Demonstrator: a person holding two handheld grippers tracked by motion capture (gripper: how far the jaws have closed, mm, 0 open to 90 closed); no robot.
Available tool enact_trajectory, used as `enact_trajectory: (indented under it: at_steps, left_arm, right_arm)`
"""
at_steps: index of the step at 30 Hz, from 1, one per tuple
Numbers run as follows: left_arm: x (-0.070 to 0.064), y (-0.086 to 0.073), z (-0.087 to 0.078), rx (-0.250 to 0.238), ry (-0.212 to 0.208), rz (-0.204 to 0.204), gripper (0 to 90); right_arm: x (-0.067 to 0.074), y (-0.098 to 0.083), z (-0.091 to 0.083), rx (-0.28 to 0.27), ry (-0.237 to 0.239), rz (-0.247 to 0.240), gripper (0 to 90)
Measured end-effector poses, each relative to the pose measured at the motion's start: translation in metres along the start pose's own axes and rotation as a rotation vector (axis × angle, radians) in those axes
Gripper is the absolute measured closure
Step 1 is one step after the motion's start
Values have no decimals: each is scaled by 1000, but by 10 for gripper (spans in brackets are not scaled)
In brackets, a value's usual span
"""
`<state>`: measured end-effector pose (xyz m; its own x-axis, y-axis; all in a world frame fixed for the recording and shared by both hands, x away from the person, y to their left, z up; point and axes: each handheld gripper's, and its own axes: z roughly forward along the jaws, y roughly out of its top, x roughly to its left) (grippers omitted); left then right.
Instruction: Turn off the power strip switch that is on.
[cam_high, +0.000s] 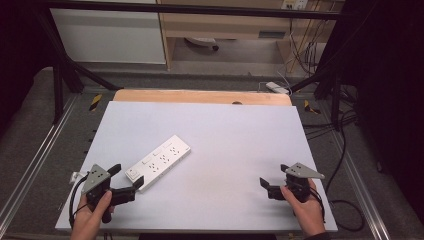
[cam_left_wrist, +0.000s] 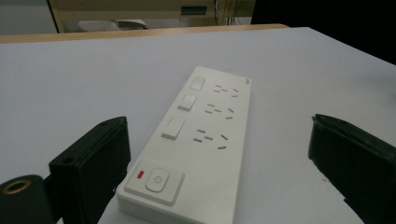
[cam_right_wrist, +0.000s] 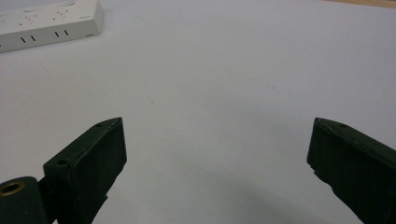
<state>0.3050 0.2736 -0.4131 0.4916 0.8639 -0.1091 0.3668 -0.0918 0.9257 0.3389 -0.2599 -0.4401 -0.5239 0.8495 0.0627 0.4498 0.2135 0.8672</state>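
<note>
One power strip lies on one bench. It carries three rocker switches, three socket groups and one power button. Two hand-held grippers: left, right.

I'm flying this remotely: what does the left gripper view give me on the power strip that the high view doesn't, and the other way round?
Left gripper view: the power strip's face close up, with the main power button and its red mark at the near end, three rocker switches and three groups of socket slots.

High view: the whole white table, both hands, and the right gripper open over bare tabletop, far from the strip.

Both: the left gripper open, its jaws either side of the strip's near end, not closed on it.
</note>
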Motion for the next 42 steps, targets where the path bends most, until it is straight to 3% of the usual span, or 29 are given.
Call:
enact_trajectory:
  at_steps: [21, 31, 35, 42]
  left_arm:
    - [-4, 5, -1, -13, -8, -5, 57]
    - [-3, 15, -7, -52, -41, -5, 54]
    - [-1, 20, -8, -53, -59, -31, 54]
    - [-3, 33, -10, -64, -54, -38, 56]
  right_arm:
    - [-1, 1, 0, -8, 3, 30, 46]
    - [-1, 1, 1, -8, 18, 28, 45]
    - [-1, 2, 2, -4, 19, 31, 44]
    - [1, 1, 2, 28, 29, 30, 43]
